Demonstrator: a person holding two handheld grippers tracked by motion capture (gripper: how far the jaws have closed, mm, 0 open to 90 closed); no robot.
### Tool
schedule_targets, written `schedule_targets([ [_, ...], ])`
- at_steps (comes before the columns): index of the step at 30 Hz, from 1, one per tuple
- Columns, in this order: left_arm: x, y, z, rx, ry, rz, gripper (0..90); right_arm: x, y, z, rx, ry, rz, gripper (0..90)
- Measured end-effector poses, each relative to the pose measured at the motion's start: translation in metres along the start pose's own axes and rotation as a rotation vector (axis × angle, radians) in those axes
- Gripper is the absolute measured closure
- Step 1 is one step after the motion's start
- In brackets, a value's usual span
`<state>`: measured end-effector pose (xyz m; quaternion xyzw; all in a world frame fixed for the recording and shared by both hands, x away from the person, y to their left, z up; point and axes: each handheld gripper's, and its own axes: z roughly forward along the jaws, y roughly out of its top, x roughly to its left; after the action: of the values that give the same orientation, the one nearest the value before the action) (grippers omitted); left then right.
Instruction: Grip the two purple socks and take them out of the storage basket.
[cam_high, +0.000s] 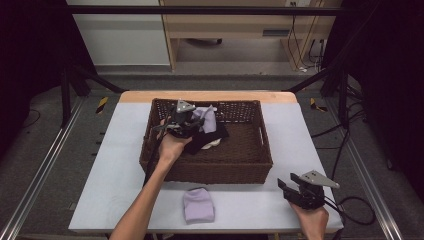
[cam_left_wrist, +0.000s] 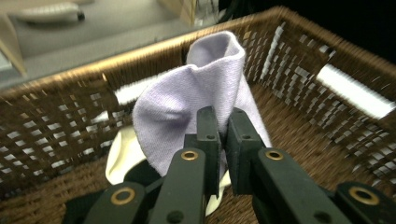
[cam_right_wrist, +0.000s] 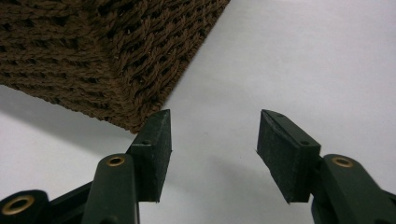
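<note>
I had the left tongs (cam_left_wrist: 223, 122) pinched tight on a lilac sock (cam_left_wrist: 196, 100), holding it up inside the basket (cam_left_wrist: 299, 56), above a black cloth (cam_high: 210, 137) and a cream piece (cam_left_wrist: 122, 154) on the basket floor. From the high view the sock (cam_high: 206, 119) sat near the basket's far wall. My right tongs (cam_right_wrist: 214, 140) hovered over the bare table (cam_right_wrist: 303, 60) just off the basket's near right corner (cam_right_wrist: 135, 109), jaws standing apart with nothing between them. A second lilac sock (cam_high: 199, 205) lay folded on the table in front of the basket, well apart from both tongs.
</note>
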<state>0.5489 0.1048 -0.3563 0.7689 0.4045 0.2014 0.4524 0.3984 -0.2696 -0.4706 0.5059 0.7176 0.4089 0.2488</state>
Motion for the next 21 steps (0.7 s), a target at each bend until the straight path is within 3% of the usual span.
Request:
schedule_targets([
  [8, -0.014, -0.002, -0.037, -0.111, -0.010, 0.049, 83.9, 0.000, 0.000, -0.001, -0.008, -0.004, -0.001, 44.8],
  [21, -0.025, -0.026, -0.085, -0.231, -0.084, 0.038, 83.9, 0.000, 0.000, -0.001, -0.005, -0.005, -0.006, 44.8],
])
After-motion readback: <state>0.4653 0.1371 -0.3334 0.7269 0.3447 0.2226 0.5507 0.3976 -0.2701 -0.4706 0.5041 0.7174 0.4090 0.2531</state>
